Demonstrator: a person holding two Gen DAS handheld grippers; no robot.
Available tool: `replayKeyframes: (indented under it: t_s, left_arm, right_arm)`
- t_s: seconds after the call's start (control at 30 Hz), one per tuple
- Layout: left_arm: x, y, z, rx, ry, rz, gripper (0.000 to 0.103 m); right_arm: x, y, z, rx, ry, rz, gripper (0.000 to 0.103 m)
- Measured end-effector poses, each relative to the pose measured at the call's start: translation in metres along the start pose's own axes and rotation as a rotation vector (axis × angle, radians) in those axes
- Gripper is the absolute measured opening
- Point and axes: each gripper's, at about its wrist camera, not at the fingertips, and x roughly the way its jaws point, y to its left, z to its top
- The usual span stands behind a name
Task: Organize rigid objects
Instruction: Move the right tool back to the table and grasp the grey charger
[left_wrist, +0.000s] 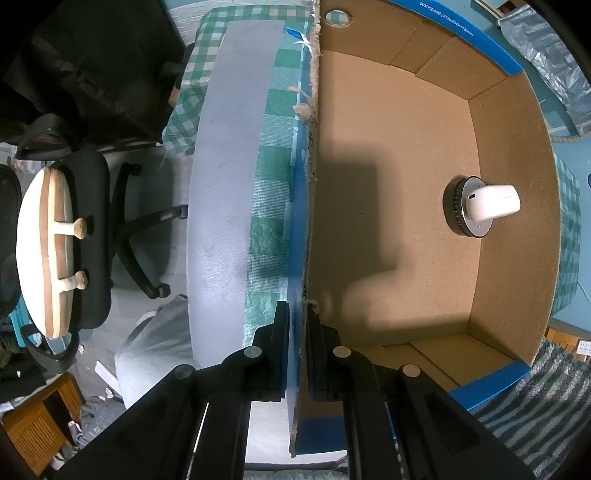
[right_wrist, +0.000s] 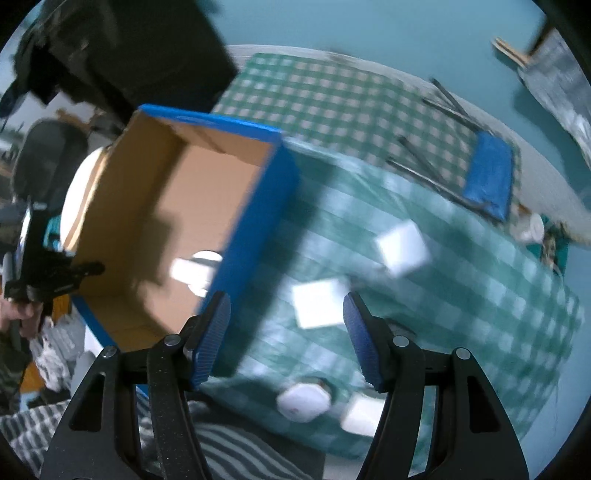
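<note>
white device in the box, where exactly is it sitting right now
In the left wrist view the white device lies on a round black disc on the cardboard box floor, near the right-hand wall, far from the wall the left gripper clamps.

A lived-in home room is showing here: a green-and-white checked tablecloth (right_wrist: 332, 99) is covering the table, a black swivel office chair (left_wrist: 92, 236) with a round cream cushion (left_wrist: 44, 251) is standing on the grey floor, a striped grey rug (left_wrist: 535, 398) is lying below, and teal walls (right_wrist: 369, 26) are closing it in.
</note>
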Motion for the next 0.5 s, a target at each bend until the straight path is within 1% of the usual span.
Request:
replayKeyframes:
  t_s: [0.13,0.27,0.33,0.5]
  left_arm:
    - [0.001,-0.001,-0.001,0.000,0.004,0.001,0.008]
    - [0.001,-0.001,-0.001,0.002,0.005,0.002,0.008]
    - [0.001,-0.001,-0.001,0.003,0.004,0.002,0.008]
    - [0.001,-0.001,-0.003,0.015,0.006,0.010,0.008]
  right_arm:
    - [0.006,-0.040,-0.007,0.106,0.028,-0.022,0.064]
    - [0.018,-0.072,-0.015,0.179,0.061,-0.041,0.064]
    - [0.030,-0.084,-0.021,0.213,0.086,-0.045,0.064]
    - [0.051,-0.096,-0.034,0.257,0.124,-0.043,0.064]
